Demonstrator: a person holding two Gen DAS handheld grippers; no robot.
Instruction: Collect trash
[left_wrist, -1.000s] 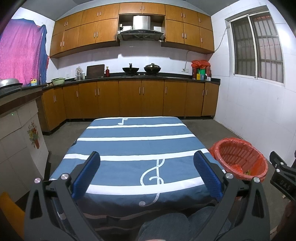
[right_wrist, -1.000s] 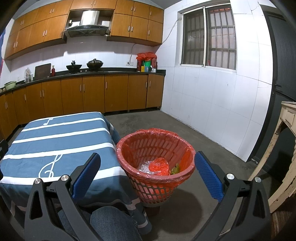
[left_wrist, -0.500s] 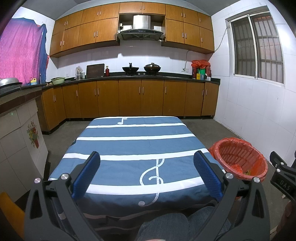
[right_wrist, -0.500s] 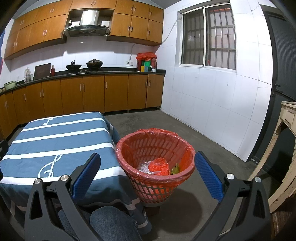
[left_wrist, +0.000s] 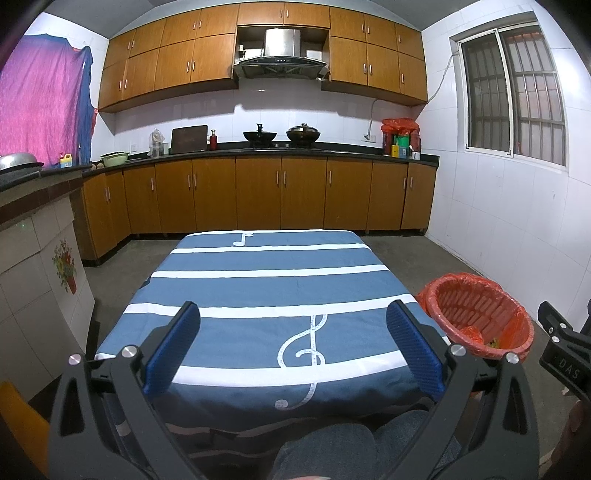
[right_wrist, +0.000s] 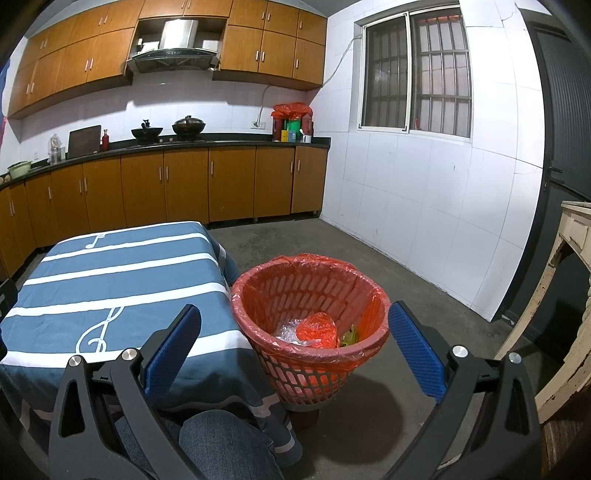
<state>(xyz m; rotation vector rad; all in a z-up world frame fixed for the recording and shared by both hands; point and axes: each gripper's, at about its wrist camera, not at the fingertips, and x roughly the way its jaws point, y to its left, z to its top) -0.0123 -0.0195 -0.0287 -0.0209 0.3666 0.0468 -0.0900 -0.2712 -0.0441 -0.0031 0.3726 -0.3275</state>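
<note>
Both our left gripper (left_wrist: 293, 345) and right gripper (right_wrist: 295, 345) gape wide, empty; tablecloth (left_wrist: 266, 295) bare, basket (right_wrist: 369, 349) loaded—we scan carefully before reaching.

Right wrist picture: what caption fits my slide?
Open right gripper above red trash basket beside striped table.

Basket (right_wrist: 310, 354) just beside table (right_wrist: 110, 280)

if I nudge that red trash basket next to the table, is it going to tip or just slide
The red basket looks like thin lattice plastic holding only a few wrappers, so probably light; a low push likely slides it. It narrows toward the base, so a push at the rim may tip it. The loose bag liner could slip.
</note>
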